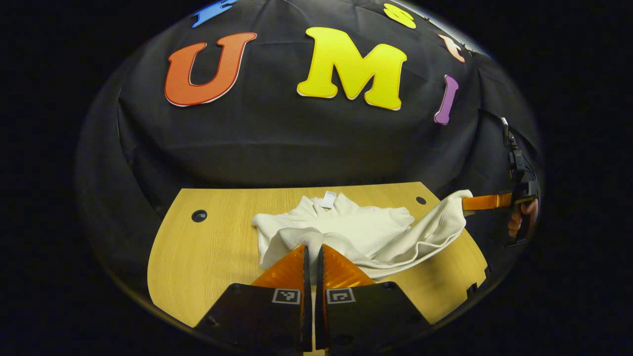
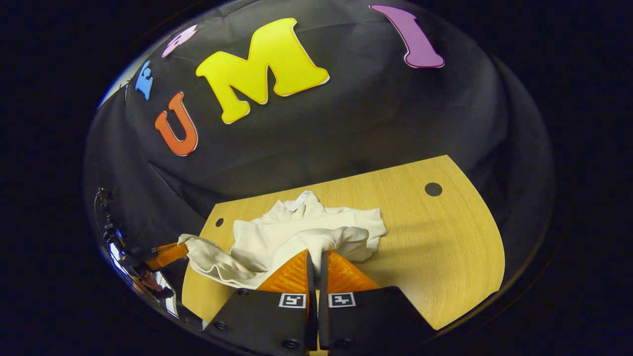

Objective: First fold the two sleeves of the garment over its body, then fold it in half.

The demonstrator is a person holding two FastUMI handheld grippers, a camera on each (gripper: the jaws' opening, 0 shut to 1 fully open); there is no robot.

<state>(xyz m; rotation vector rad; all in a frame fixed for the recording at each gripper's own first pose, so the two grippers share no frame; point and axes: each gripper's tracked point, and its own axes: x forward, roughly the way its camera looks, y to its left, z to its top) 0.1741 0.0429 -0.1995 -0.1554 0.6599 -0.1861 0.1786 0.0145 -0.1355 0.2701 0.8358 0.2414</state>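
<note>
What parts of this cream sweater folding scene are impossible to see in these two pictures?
- Cuff inside the left claw, left gripper view: covered by its shut fingers.
- Cuff inside the right claw, right gripper view: same.
- Lower hem of the cream knit sweater: hidden behind both claws.
- Near edge of the pale wooden table: cut off by the claws' bodies.
- White neck label: too small.

A: What's on the wooden table [image 2: 445, 237]?

B: A cream garment [image 2: 296, 232], rumpled, collar tag toward the black cloth wall.

A: And the grippers?

B: The right gripper [image 2: 314, 254] has its fingers pinched on a cuff. At far left, the left gripper [image 2: 184, 246] holds another stretched-out sleeve end.
</note>
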